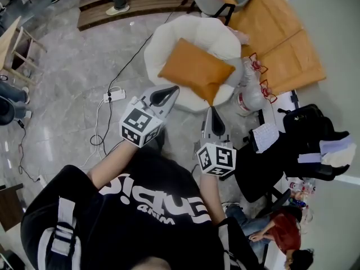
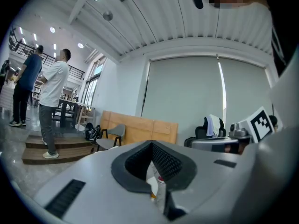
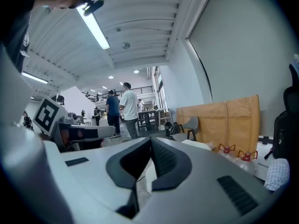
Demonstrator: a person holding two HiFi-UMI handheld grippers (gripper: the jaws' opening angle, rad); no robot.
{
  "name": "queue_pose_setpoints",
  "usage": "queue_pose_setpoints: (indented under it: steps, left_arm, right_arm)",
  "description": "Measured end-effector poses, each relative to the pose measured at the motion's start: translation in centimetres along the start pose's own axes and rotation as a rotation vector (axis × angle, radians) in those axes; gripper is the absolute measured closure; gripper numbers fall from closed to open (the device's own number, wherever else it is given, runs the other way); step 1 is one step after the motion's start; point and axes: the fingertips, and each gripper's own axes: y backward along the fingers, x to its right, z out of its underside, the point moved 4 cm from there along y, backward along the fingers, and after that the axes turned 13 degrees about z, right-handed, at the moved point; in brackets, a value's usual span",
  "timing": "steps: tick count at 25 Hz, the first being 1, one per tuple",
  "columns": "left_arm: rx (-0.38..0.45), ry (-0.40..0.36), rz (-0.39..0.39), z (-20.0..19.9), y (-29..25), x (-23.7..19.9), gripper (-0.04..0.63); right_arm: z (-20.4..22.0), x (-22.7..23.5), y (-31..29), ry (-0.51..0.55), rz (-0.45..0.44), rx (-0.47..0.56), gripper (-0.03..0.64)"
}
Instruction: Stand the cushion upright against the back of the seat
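An orange cushion lies flat and slightly askew on a round cream seat in the head view. My left gripper is shut and empty, its tip just short of the seat's near rim, left of the cushion's corner. To its right my right gripper is also shut on nothing, below the cushion's near corner. In the left gripper view the jaws are closed, and only a sliver of the seat shows through them. The right gripper view shows its jaws closed too.
Two large water jugs with red handles stand right of the seat. A grey chair and tan panels lie beyond. A black office chair with bags is at the right. Cables and a power strip run across the floor at left. People stand on a step.
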Motion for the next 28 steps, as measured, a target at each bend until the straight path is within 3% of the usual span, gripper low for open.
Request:
queue_pose_setpoints:
  steps: [12,28]
  left_arm:
    - [-0.015,0.01,0.038,-2.0,-6.8,-8.2,0.588]
    - [-0.048,0.011,0.115,-4.6,-15.2,-20.6,0.588]
  right_arm:
    - [-1.4,1.3,-9.5,-0.011,0.02,-0.009,0.595]
    - [-4.7,2.6,-23.3,-0.03,0.118,0.007,0.595]
